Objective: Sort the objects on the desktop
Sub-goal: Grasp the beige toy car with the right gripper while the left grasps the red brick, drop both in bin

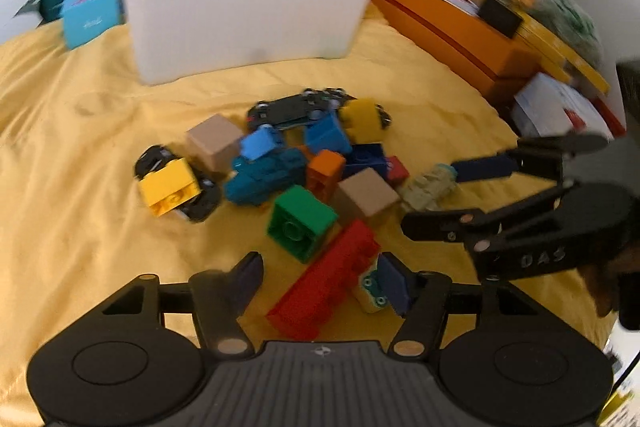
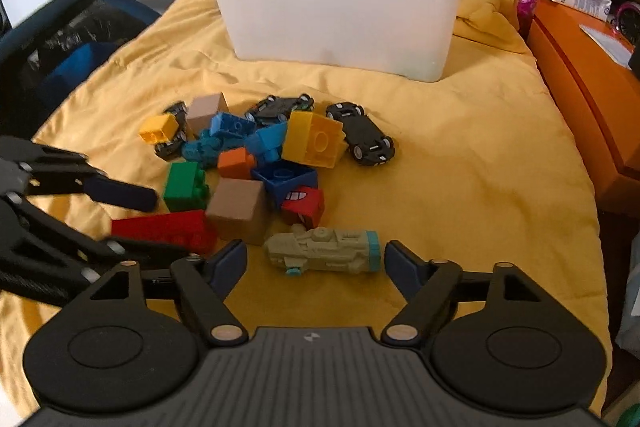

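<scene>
A heap of toy bricks and cars lies on a yellow cloth (image 2: 460,187). My left gripper (image 1: 320,279) is open, its fingers either side of a long red brick (image 1: 324,287), also seen as the red brick (image 2: 168,229) in the right wrist view. My right gripper (image 2: 316,263) is open around an olive toy vehicle (image 2: 324,251) with a teal end. From the left wrist view the right gripper (image 1: 452,197) straddles that olive vehicle (image 1: 428,183). A green brick (image 1: 300,223), a tan cube (image 2: 238,209) and a black toy car (image 2: 362,139) lie in the heap. A white bin (image 2: 340,7) stands behind.
An orange box (image 2: 580,87) runs along the right edge of the cloth, with clutter on top. A small blue box (image 1: 90,15) stands left of the white bin (image 1: 248,7). A dark mesh chair (image 2: 72,39) is at the left. A small cream toy (image 1: 372,293) lies by the red brick.
</scene>
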### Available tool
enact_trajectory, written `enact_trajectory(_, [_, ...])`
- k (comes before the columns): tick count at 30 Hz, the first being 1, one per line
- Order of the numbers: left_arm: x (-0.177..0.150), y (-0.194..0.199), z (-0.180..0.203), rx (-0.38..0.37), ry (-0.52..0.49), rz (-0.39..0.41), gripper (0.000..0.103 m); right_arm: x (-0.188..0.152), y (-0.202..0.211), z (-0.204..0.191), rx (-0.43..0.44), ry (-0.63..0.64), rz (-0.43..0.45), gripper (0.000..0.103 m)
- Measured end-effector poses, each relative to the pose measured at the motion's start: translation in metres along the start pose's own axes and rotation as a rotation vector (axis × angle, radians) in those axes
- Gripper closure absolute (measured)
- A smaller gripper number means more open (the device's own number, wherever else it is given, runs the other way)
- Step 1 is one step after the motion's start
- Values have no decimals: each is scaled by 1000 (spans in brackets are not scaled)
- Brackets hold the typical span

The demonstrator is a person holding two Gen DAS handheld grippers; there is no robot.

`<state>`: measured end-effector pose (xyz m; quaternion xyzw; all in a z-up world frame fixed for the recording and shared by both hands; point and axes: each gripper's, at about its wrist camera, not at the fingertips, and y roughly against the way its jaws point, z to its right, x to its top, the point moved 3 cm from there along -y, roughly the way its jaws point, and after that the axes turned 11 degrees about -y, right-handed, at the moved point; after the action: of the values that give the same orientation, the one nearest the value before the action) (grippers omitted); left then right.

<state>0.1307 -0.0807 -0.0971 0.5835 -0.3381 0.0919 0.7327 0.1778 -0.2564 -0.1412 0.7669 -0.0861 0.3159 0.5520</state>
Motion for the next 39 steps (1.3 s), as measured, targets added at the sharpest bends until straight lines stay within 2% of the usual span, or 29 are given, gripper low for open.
enact_trajectory(1, [-2,1,-1,5,3,-3,36,-1,-1,0,-6,4,-8,36])
enact_trajectory(7, [-8,3,-6,13,-11,-11,35,-4,4,5,1,18,0,36])
enact_trajectory(12, [-5,0,-1,10,-30,-2,35,-9,10,18,-7,-22,-7,36])
enact_trajectory(16, [-1,-6,-4,-19,14,-6,35,-11,13,18,-3,-33,-12,39])
enact_trajectory(20, [-3,-1,-16,-16,57,-11,43,-9,17,15,13,-34,-4,39])
enact_trajectory(26, [-16,11,-22,13,-9,-7,44,-12,19,11,24,-42,-2,39])
enact_trajectory(31, [-20,4,1,58,-175,-31,44,-13,12,9,2,-50,-15,38])
enact_trajectory(33, [-21,4,4,79,-187,-29,50,-12,9,8,-1,-47,-18,38])
enact_trajectory(35, [-21,6,1,83,-164,-26,75,-12,10,8,1,-43,-13,39])
enact_trajectory(39, [-18,18,-6,84,-104,-5,75,-9,21,7,10,-34,25,39])
